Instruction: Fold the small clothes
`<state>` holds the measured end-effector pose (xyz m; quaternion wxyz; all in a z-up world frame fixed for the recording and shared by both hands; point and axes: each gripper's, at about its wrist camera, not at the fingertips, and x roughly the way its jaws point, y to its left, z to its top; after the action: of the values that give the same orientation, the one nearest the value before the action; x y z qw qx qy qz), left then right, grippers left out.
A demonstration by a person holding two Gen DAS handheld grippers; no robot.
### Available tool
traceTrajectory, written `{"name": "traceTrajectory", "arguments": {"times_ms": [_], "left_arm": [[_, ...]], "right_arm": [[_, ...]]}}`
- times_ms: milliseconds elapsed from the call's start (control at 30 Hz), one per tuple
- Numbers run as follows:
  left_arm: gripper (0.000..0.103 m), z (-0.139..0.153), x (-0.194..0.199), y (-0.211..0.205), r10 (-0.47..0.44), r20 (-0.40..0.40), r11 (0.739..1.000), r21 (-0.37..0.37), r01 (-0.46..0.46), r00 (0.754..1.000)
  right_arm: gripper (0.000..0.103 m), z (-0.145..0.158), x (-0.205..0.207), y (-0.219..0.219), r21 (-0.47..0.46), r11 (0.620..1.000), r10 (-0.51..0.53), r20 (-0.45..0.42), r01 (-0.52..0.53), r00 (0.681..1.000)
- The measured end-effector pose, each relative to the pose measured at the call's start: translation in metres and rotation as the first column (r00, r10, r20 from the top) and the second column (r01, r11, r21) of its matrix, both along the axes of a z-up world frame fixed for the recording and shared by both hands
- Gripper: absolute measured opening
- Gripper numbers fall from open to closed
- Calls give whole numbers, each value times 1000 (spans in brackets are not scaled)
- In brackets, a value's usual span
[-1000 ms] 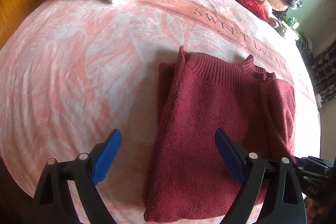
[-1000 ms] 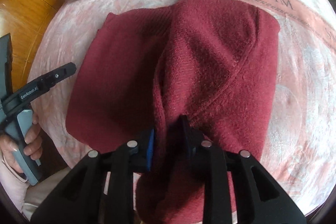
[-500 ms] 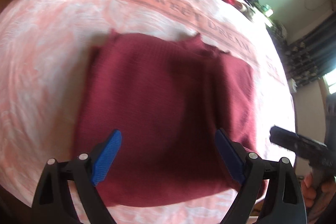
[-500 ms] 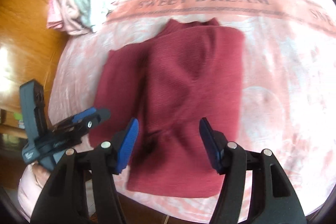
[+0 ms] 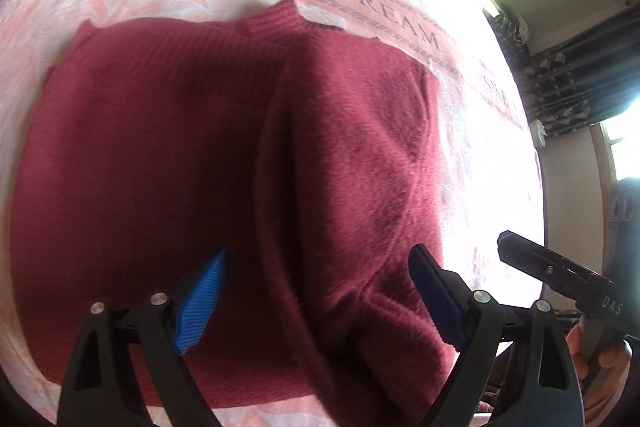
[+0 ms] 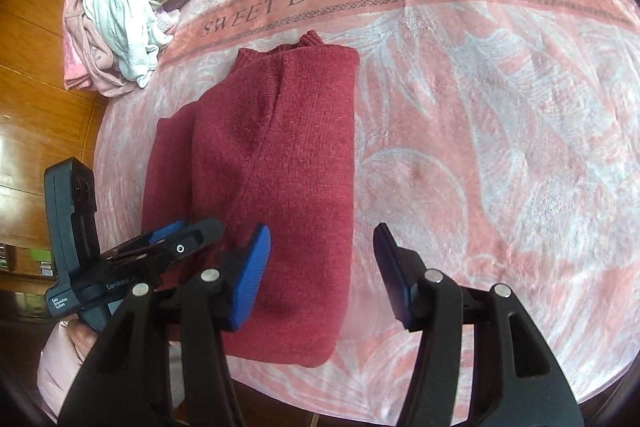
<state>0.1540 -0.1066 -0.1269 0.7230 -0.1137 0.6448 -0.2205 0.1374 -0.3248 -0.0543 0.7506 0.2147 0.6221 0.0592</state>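
While the dark red sweater (image 6: 276,163) lies partly folded on the pink blanket (image 6: 500,115), your left gripper (image 5: 320,301) hovers wide over its hem — your right gripper (image 6: 322,271), jaws just opened, holds nothing.

The sweater (image 5: 240,167) near hem is cut off behind the left gripper (image 5: 318,301) frame. Beyond the sweater, the blanket (image 6: 500,107) lettering runs off the right wrist view's right edge. The clothes pile (image 6: 124,27) far-left of the sweater is tangled; single garments cannot be told apart.
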Motion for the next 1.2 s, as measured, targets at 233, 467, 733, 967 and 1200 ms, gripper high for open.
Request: {"name": "traceTrajectory", "arguments": {"times_ms": [233,467,733,967,1200], "left_arm": [[57,-10,1,-25,-26,-3,1000,-14,26,1000],[16,12,1,-17,-32,80,998,-45,36,996],[15,41,-1,8,-36,151,995,-82,48,988],[15,68,5,57,18,222,996,-94,3,975],[15,51,17,134,120,194,991,-79,-107,974]], "right_arm": [[54,-2,-3,-12,1,1000,-22,0,22,1000],[54,-5,-5,-13,-5,999,-33,-12,33,999],[54,-10,2,3,-21,999,-28,-32,27,999],[54,-14,10,23,-37,999,19,-50,-20,999],[54,-16,14,43,-46,998,49,-57,-52,997]]}}
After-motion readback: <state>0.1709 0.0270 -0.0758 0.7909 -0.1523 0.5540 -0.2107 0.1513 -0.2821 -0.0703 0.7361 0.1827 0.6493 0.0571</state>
